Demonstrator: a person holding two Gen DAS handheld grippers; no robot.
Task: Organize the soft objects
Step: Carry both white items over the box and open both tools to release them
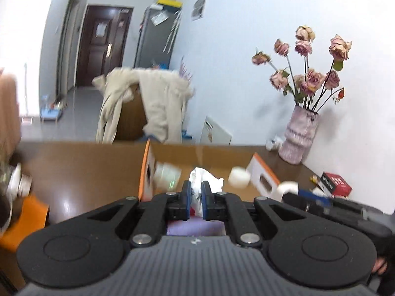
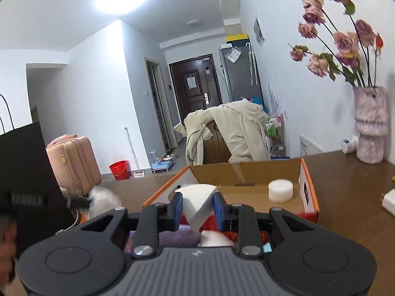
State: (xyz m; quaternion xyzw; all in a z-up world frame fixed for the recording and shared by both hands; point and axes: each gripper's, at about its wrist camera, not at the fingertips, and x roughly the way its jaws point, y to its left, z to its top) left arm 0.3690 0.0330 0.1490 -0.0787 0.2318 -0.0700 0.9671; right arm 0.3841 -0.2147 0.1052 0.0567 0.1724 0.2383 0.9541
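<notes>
The left gripper (image 1: 196, 190) is clamped on a crumpled white plastic bag (image 1: 206, 176), held above the orange-edged open cardboard box (image 2: 246, 172). The right gripper (image 2: 197, 203) pinches a white wedge-shaped foam block (image 2: 197, 202) over the box's near edge. A round white foam disc (image 2: 280, 190) lies inside at two o'clock; the pink ribbed vase (image 2: 369, 133) stands farther right.

Bright ceiling glare, motion blur, fisheye warp

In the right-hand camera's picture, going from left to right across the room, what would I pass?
Pink suitcase → red bucket → chair draped with a cream coat → white foam disc in the cardboard box → vase of dried roses.
</notes>
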